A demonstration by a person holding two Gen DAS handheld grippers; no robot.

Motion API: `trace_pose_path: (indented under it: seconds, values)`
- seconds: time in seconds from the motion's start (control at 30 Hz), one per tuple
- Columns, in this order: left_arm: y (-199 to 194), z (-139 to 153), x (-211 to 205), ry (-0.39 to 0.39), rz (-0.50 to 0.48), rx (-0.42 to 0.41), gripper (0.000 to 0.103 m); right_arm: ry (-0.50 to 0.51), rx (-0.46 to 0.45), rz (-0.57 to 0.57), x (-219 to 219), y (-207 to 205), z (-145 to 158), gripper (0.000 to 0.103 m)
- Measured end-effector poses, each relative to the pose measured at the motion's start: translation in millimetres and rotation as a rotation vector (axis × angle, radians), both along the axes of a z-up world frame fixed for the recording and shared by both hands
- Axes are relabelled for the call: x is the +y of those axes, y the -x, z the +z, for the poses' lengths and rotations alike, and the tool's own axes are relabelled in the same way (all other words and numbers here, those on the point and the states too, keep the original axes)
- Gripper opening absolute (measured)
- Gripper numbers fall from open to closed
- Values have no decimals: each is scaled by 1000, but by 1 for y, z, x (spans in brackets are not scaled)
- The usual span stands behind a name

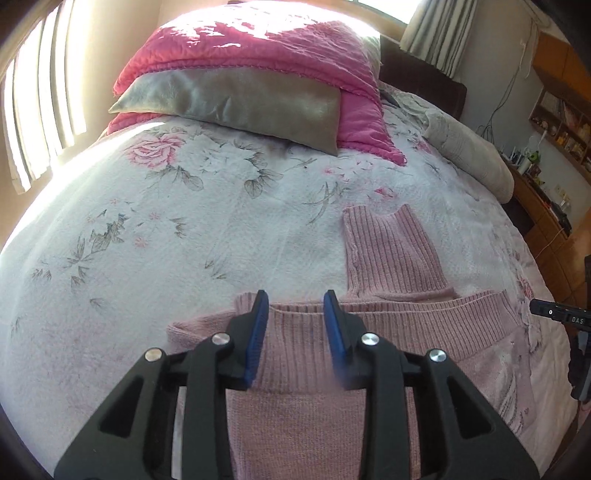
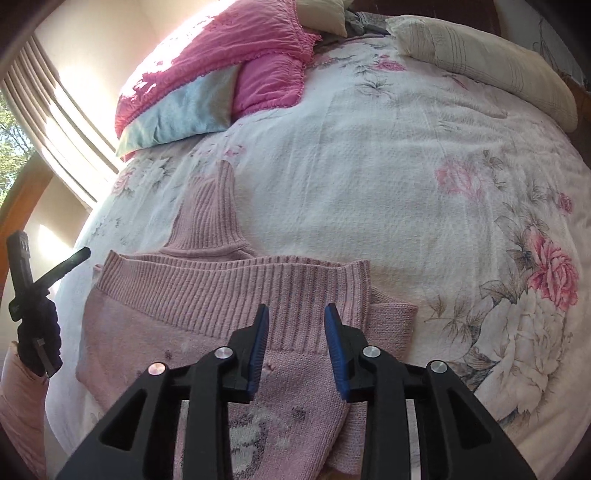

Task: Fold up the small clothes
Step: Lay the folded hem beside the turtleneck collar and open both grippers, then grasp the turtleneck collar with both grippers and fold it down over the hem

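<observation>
Both grippers, left gripper and right gripper, jaws apart, empty, apparently above pink sweater; floral bedspread beneath.

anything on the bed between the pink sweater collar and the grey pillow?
Nothing. In the left wrist view, only bare floral bedspread runs from the sweater collar up to the grey pillow. The right wrist view agrees.

**A lived-in bedroom at home**

I'm working over a bed spread with a white rose-printed cover, a grey pillow and a pink quilt heaped at its far end. Sunlit vertical blinds hang at my left; a curtain, cluttered wooden shelves and a low cabinet stand at my right.
</observation>
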State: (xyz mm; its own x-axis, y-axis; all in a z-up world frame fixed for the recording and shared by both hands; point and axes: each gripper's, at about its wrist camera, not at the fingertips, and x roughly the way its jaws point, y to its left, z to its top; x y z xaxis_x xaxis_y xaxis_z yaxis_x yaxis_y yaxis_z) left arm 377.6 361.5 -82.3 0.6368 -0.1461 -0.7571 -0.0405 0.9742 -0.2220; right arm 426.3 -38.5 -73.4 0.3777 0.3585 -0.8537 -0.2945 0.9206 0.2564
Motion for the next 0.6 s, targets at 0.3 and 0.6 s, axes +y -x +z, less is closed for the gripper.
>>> trace_pose_path:
  seconds: [0.3, 0.6]
  values:
    - [-9, -67, -34, -13, -67, 199, 29, 57, 111, -1, 5, 9, -53, 31]
    - [-13, -80, -20, 41, -52, 222, 22, 75, 183, -4, 6, -3, -68, 32]
